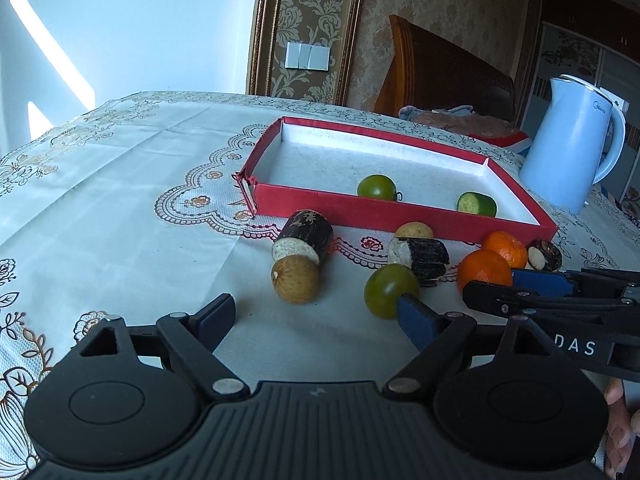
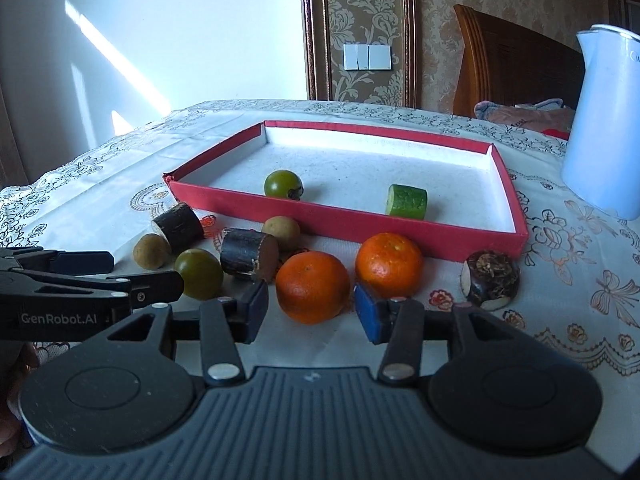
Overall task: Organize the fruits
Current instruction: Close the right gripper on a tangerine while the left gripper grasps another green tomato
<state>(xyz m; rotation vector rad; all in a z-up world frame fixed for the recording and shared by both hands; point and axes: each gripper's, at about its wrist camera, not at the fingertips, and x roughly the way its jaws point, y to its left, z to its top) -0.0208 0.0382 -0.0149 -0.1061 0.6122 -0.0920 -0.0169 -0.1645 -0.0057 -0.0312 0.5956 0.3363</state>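
Note:
A red tray [image 1: 400, 216] [image 2: 340, 222] with a white floor holds a green tomato [image 1: 377, 187] [image 2: 283, 184] and a cucumber piece [image 1: 477, 204] [image 2: 406, 201]. In front of it lie two oranges [image 2: 313, 286] [image 2: 389, 265], a second green tomato [image 1: 391, 290] [image 2: 199, 274], brown round fruits [image 1: 296, 279] [image 2: 151, 251], dark sugarcane pieces [image 1: 304, 236] [image 2: 249, 254] and a water chestnut [image 2: 490, 274]. My left gripper [image 1: 316, 320] is open and empty, just short of the brown fruit and the green tomato. My right gripper [image 2: 312, 312] is open, its fingers either side of the near orange.
A pale blue kettle [image 1: 572, 144] [image 2: 604, 120] stands right of the tray. The table has a patterned white cloth [image 1: 120, 200]. A wooden chair [image 1: 448, 72] with clothes stands behind the table. The right gripper [image 1: 540, 292] shows in the left wrist view; the left gripper [image 2: 80, 276] shows in the right wrist view.

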